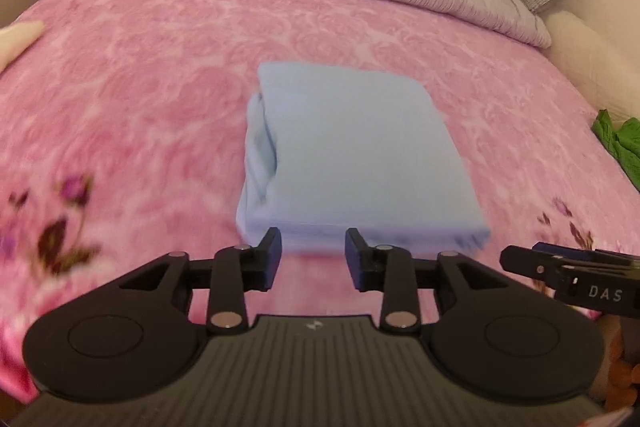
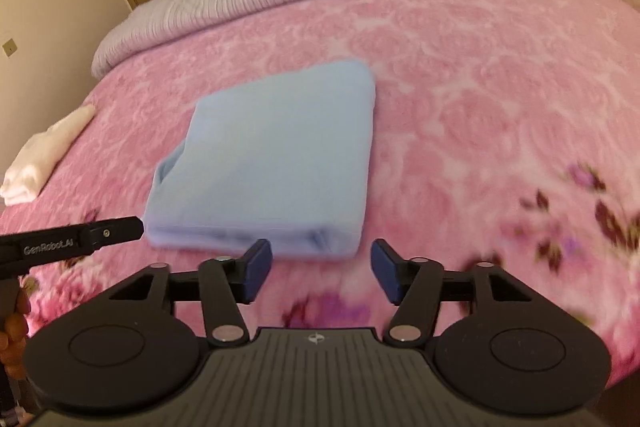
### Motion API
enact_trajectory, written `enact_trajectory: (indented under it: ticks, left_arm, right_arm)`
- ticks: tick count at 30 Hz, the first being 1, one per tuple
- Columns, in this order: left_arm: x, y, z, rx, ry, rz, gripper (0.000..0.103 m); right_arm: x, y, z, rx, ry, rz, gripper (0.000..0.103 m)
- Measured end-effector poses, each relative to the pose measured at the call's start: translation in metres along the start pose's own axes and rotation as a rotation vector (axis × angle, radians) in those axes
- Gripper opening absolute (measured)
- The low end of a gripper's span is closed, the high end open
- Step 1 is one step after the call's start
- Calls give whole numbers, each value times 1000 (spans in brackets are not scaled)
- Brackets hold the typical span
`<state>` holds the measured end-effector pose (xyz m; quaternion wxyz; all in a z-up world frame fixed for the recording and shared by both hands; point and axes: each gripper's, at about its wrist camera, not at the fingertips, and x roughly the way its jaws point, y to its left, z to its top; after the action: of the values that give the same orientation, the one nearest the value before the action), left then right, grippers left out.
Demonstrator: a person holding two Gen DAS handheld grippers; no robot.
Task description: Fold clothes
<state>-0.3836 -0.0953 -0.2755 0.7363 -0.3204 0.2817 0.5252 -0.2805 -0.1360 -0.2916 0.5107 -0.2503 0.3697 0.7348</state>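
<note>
On pink bedspread (image 1: 160,75), one blue garment (image 1: 352,155), seemingly folded

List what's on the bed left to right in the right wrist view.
Folded white cloth at the left edge → tip of the left gripper → folded light blue garment mid-bed → purple flower print on the pink blanket at the right.

Soft matt blue cloth (image 1: 352,151), fleecy blanket (image 1: 140,75)
</note>
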Motion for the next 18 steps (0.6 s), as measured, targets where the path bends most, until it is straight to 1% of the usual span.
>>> enact_trajectory:
  ticks: [2,3,4,5,7,10,18]
  left_arm:
    - [-14,-3,-14,3,5,29,36]
    - [-22,-4,-20,4,3,38,38]
    - [-31,-6,-25,6,-2,43,40]
    - [-40,-8,-29,10,-9,49,42]
    - [-57,-13,-35,33,-32,72,48]
    - [-80,-19,-42,61,-68,93,52]
    - [-124,-29,-56,93,-158,84,58]
  right_arm:
    - [-7,1,-9,1,16,-4,76]
    - [-10,2,-13,0,21,-8,79]
    - [-15,2,-16,-1,20,-16,85]
    - [-20,3,-19,-3,16,-24,88]
    - [-30,4,-25,-5,4,-36,88]
    - [-43,5,-30,4,-11,-63,88]
    - [-82,17,-38,-22,-92,-113,88]
